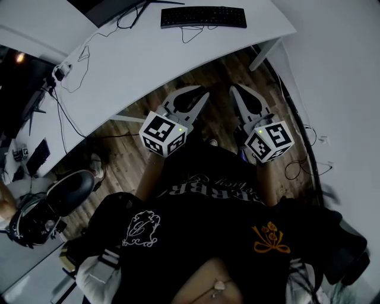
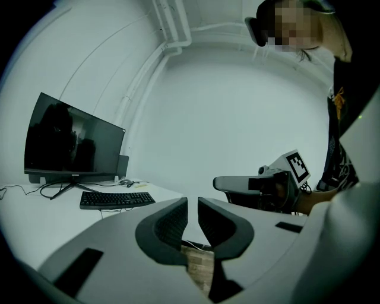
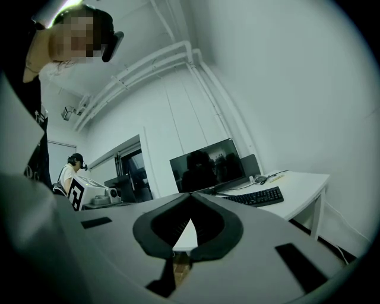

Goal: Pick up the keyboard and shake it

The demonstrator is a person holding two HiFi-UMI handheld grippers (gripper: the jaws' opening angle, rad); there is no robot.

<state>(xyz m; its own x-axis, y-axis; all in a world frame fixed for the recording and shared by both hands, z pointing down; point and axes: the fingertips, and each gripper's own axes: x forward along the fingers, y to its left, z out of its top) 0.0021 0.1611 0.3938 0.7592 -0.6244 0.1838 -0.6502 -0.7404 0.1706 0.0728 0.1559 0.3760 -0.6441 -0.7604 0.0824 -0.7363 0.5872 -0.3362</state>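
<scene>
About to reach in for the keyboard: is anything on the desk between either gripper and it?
Nothing visible blocks it. The left gripper and right gripper hang short of the desk; only bare desktop and a thin cable loop lie in front of the keyboard.

The right gripper has its jaw tips touching, with the black keyboard at three o'clock on the white desk, before a dark monitor
</scene>
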